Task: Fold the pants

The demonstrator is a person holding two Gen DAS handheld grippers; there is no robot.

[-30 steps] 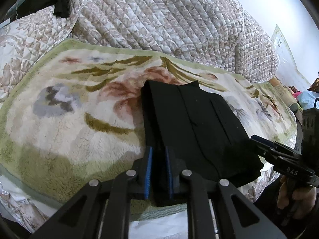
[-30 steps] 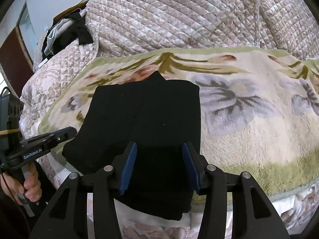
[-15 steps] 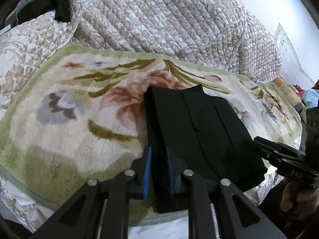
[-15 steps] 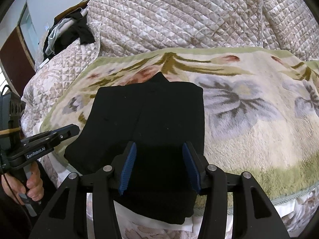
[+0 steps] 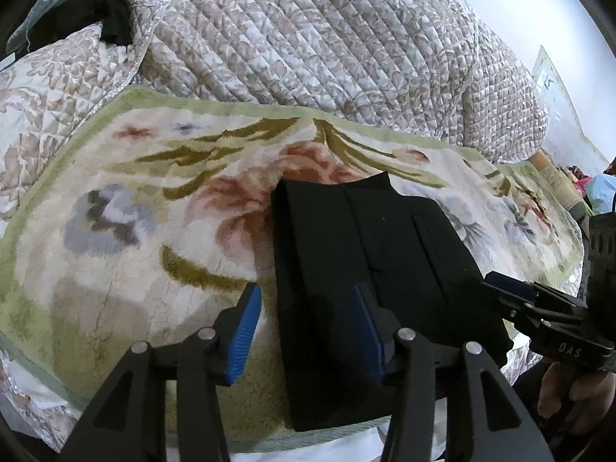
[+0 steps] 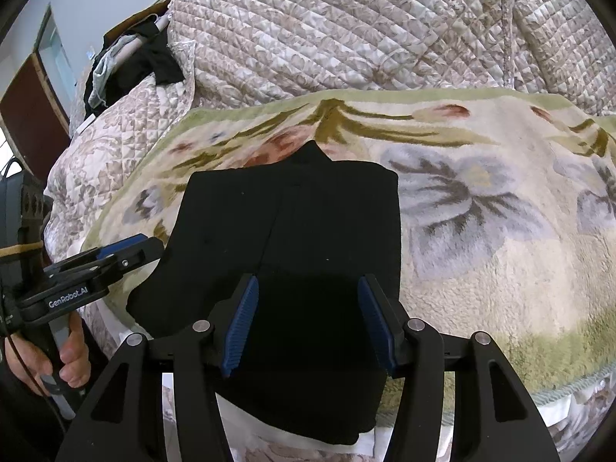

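Black pants (image 5: 365,238), folded into a compact rectangle, lie flat on a floral plush blanket (image 5: 115,254) near its front edge. My left gripper (image 5: 308,327) hovers over the fold's near left corner. Its jaws are opening, and the pants' left edge lies between the blue pads (image 5: 246,327) without being pressed. In the right wrist view the pants (image 6: 292,223) fill the centre. My right gripper (image 6: 308,323) sits over their near end, its jaws opening with dark cloth beneath them and neither pad touching it. Each gripper shows at the edge of the other's view, the right gripper (image 5: 500,285) and the left gripper (image 6: 146,248).
A quilted beige cover (image 5: 308,38) is heaped behind the blanket. Dark clothes (image 6: 154,57) hang at the far left. The blanket's front edge (image 6: 539,389) drops off close to the grippers. A person's hand (image 6: 69,354) grips the left tool's handle.
The left jaws, nearly shut on the pants' left edge before, have spread wide and let go. The right jaws widened slightly. The pants stayed flat.
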